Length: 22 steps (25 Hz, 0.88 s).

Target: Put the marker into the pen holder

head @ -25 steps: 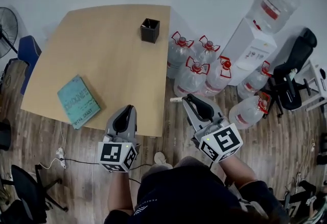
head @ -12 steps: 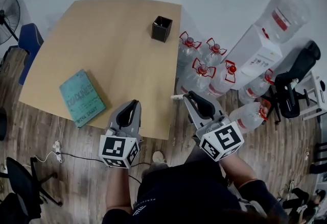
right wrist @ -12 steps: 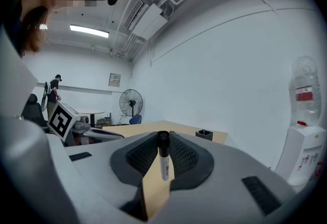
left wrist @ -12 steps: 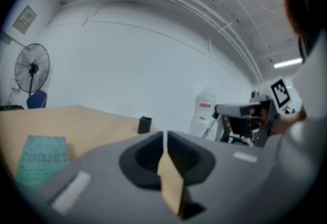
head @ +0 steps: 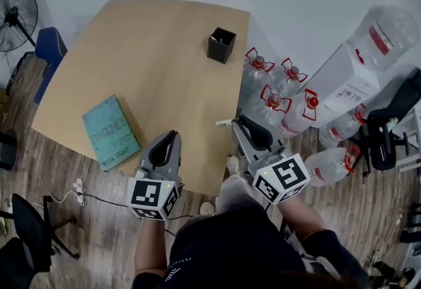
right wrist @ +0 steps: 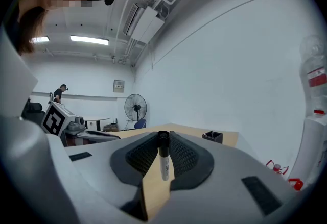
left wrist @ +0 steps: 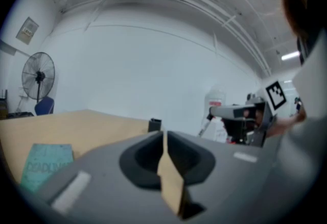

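Both hand-held grippers have come in toward the worktop (head: 158, 51) over the last second, and the pen holder (head: 222, 45) now sits lower and further right in the head view than before.

My right hand-held gripper (head: 245, 124) is clamped on the marker (right wrist: 163, 159). In the right gripper view, the right hand-held gripper (right wrist: 163, 139) has its ribbed pads pressed on either side of the marker. The marker stands upright between them: black cap on top, white barrel below with a dark band of print (too small for me to read). Its lower end drops out of sight between the jaws. From the head view I only get a short pale stub of the marker (head: 225, 123), sticking out sideways at the worktop's right edge; the rest is covered by the jaws.

My left hand-held gripper (head: 170, 137) hovers over the near edge of the worktop. In the left gripper view, the left hand-held gripper (left wrist: 164, 139) has its tips closed to a thin slit with nothing between them.

Further out, the pen holder (right wrist: 213, 137) is a small black square cup standing upright near the worktop's far right corner, well apart from the marker. Its inside is too dark to make out. It shows in the left gripper view too (left wrist: 155, 125), partly cut off by the jaws.

A teal book (head: 111, 132) lies flat near the left edge. Water bottles (head: 275, 100) crowd the floor beside the worktop.
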Each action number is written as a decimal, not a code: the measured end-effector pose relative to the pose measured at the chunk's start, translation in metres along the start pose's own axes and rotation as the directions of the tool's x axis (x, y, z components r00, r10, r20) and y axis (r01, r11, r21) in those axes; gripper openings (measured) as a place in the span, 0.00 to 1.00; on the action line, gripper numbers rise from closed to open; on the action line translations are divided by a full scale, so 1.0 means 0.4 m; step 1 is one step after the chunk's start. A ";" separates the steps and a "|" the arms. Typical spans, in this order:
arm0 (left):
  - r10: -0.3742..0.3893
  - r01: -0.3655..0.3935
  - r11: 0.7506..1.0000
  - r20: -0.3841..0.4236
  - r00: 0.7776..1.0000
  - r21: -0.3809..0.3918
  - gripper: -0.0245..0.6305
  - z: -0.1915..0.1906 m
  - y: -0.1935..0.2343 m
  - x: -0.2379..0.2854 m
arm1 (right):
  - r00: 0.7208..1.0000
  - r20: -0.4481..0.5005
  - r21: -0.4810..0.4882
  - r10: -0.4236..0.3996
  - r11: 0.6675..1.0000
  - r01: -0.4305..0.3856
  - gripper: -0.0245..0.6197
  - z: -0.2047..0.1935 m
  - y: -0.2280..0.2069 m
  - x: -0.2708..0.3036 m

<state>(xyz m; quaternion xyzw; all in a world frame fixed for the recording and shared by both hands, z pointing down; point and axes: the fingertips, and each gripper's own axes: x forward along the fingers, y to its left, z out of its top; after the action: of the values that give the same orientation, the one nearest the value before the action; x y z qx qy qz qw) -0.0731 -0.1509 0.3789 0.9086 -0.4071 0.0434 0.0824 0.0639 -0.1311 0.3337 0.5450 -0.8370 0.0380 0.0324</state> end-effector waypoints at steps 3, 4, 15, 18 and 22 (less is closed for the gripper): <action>0.032 -0.032 0.999 0.001 0.999 -0.006 0.08 0.008 0.023 0.027 | 1.000 -0.002 0.007 0.027 1.000 -0.027 0.13 0.000 -0.033 0.053; 0.040 -0.040 0.999 0.001 0.999 -0.011 0.08 0.008 0.031 0.037 | 0.999 -0.003 0.007 0.033 0.999 -0.033 0.13 0.001 -0.043 0.069; 0.132 -0.132 0.990 0.005 0.991 -0.040 0.08 0.056 0.120 0.228 | 0.993 -0.008 -0.012 0.122 0.993 -0.122 0.13 0.048 -0.204 0.263; 0.160 -0.160 0.986 -0.002 0.987 -0.052 0.08 0.057 0.140 0.291 | 0.990 -0.024 -0.008 0.142 0.990 -0.142 0.13 0.043 -0.264 0.320; 0.195 -0.196 0.978 -0.015 0.981 -0.070 0.08 0.057 0.166 0.359 | 0.985 -0.029 -0.009 0.171 0.985 -0.171 0.13 0.052 -0.331 0.394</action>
<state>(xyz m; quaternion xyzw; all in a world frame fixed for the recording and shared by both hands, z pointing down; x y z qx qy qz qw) -0.0270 -0.3037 0.3850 0.8605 -0.4954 0.0405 0.1116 0.1210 -0.3297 0.3320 0.4704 -0.8803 0.0434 0.0439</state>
